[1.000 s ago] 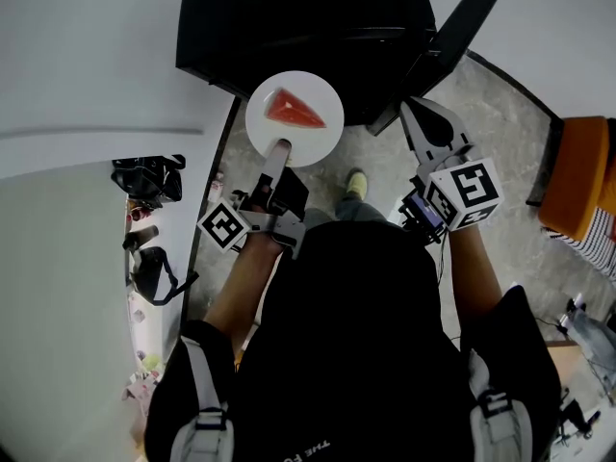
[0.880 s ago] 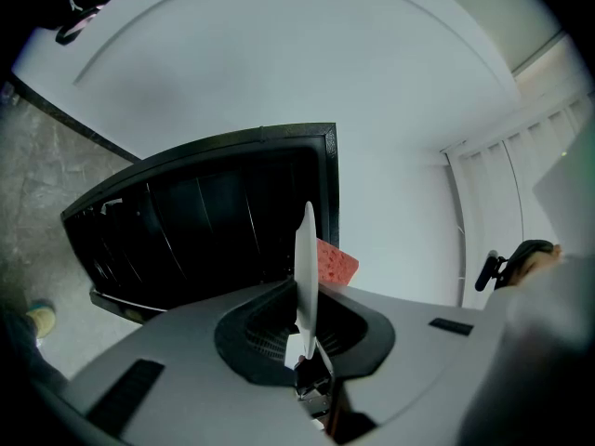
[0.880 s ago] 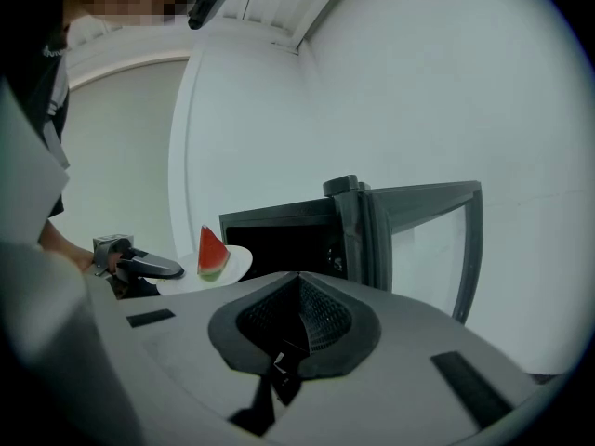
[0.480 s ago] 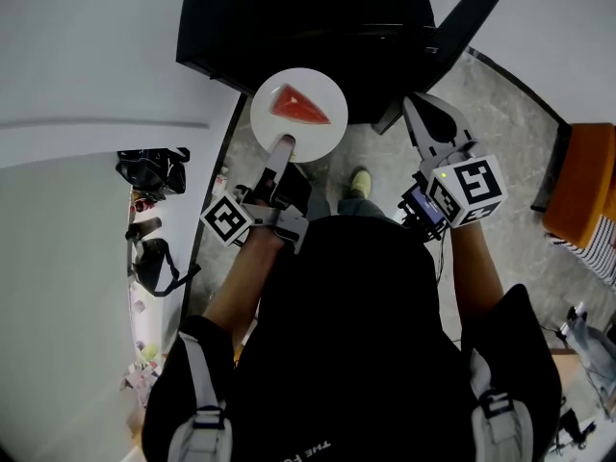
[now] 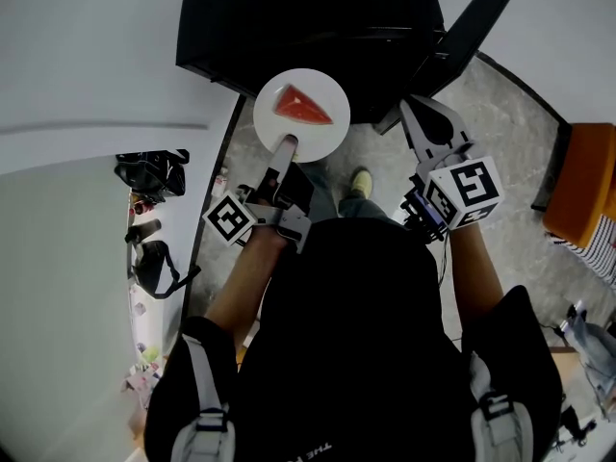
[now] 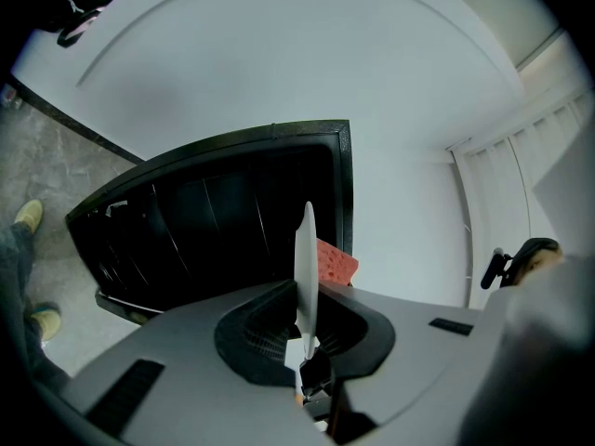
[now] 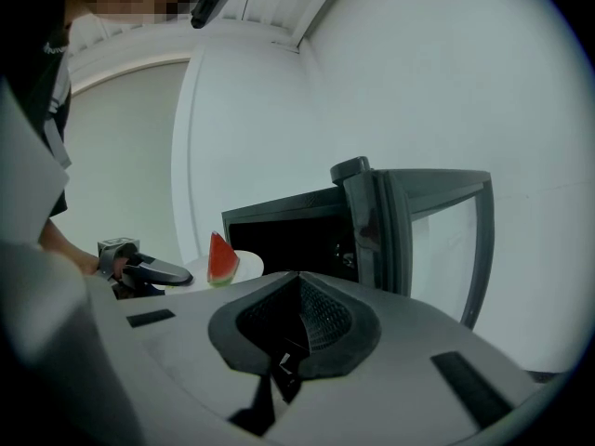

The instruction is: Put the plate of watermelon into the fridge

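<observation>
Overhead, a round white plate (image 5: pixel 318 133) carries a single red wedge of watermelon (image 5: pixel 302 106), its point aimed away from the person and a thin pale rind showing in the right gripper view. The left gripper (image 5: pixel 287 144) is clamped on the plate's near rim and holds it level in the air. In the left gripper view that rim runs edge-on between the pinching jaws.

The plate hangs at the front edge of a black fridge (image 5: pixel 308 27), with its far half overlapping the dark opening. The fridge's interior is too dark to show any contents. Nothing but the wedge lies on the plate.

The fridge door (image 5: pixel 467 32) stands swung wide to the right, leaving the mouth of the cabinet unobstructed. The right gripper (image 5: pixel 423 115) hovers just beside the door's lower edge with its jaws pressed together on nothing, well apart from the plate. Grey stone floor (image 5: pixel 500 133) spreads to the right of the fridge, and a pale shoe (image 5: pixel 360 182) is planted just below the plate. A white wall (image 5: pixel 87 56) closes in the fridge's left side, and dark bags (image 5: pixel 149 176) sit along it.
</observation>
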`<state>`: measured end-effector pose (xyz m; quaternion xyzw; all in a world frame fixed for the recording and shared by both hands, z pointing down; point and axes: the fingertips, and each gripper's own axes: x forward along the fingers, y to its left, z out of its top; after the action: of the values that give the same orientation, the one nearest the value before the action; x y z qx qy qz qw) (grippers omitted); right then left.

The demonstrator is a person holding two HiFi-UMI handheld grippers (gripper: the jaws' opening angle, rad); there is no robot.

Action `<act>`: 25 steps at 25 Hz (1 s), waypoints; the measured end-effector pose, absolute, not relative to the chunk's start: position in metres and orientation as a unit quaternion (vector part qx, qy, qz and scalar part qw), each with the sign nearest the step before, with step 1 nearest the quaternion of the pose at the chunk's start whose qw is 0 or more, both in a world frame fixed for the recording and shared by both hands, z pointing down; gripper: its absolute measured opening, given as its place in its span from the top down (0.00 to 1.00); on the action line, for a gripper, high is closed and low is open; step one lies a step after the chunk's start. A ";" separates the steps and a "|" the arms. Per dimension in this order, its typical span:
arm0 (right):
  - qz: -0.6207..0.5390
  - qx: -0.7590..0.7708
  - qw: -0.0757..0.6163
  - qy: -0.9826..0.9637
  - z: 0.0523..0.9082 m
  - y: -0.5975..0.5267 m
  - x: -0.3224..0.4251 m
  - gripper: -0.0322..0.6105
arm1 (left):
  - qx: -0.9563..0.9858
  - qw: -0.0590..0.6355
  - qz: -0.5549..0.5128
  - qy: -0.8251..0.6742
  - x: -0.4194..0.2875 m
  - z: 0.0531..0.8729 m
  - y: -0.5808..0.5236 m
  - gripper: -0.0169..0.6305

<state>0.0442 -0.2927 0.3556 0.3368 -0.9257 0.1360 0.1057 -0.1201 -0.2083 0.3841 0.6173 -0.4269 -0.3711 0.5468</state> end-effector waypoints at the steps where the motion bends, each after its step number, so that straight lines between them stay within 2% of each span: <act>1: 0.138 0.336 0.109 -0.926 0.359 -0.295 0.041 0.94 | 0.616 0.547 -0.370 -0.429 -0.123 0.388 -0.211 0.92; 25: 0.132 0.395 0.142 -0.898 0.397 -0.296 0.007 0.94 | 0.601 0.573 -0.355 -0.429 -0.138 0.447 -0.230 0.92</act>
<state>0.0069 -0.2962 0.3967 0.3948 -0.8981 0.1320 0.1420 -0.1375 -0.2298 0.4467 0.6014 -0.4287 -0.3554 0.5729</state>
